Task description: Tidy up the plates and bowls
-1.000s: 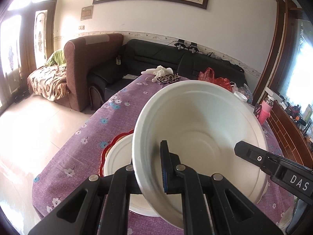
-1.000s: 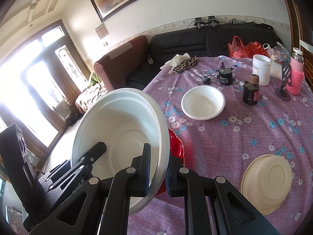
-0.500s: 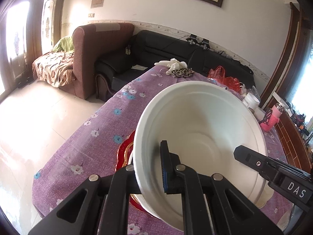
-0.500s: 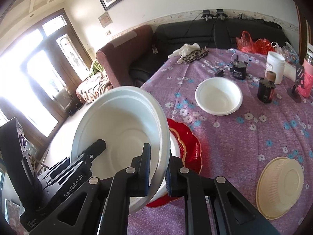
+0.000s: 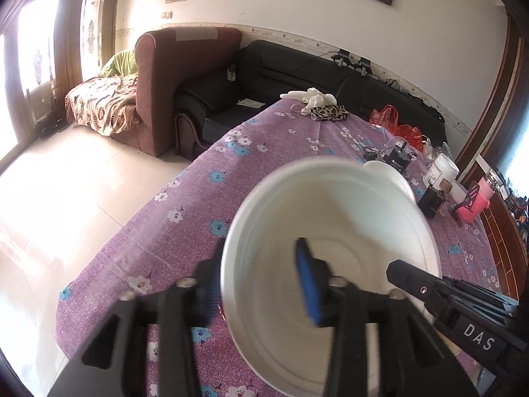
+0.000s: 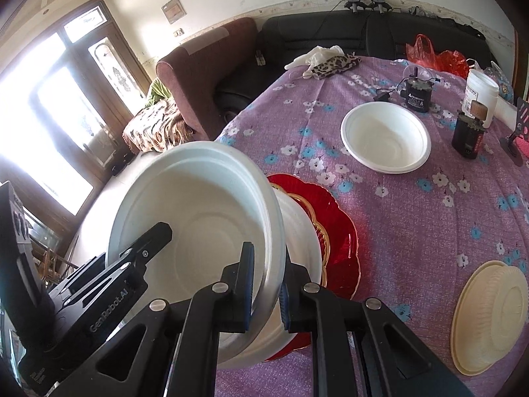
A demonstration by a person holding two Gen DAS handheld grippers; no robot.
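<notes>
Both clamped on one white foam bowl (image 6: 198,225): right gripper (image 6: 266,284) pinching its near rim, left gripper (image 5: 261,284) the opposite rim, tilted above red scalloped plate (image 6: 340,231) near tablecloth's near-left edge.

The right claw (image 6: 266,284) pinches the near rim of a white foam bowl (image 6: 198,211), one blue-padded finger inside and one outside the wall. The bowl is tilted, its mouth facing left, and seems to sit in another white bowl (image 6: 297,231) on a scalloped red glass plate (image 6: 344,231). From the left, the left claw (image 6: 145,241) reaches into the tilted bowl's far side. On the worktop's purple flowered cloth (image 6: 413,218), another white foam bowl (image 6: 385,139) stands upright farther back, well apart. A cream ribbed bowl (image 6: 492,311) lies upside down at the right.
</notes>
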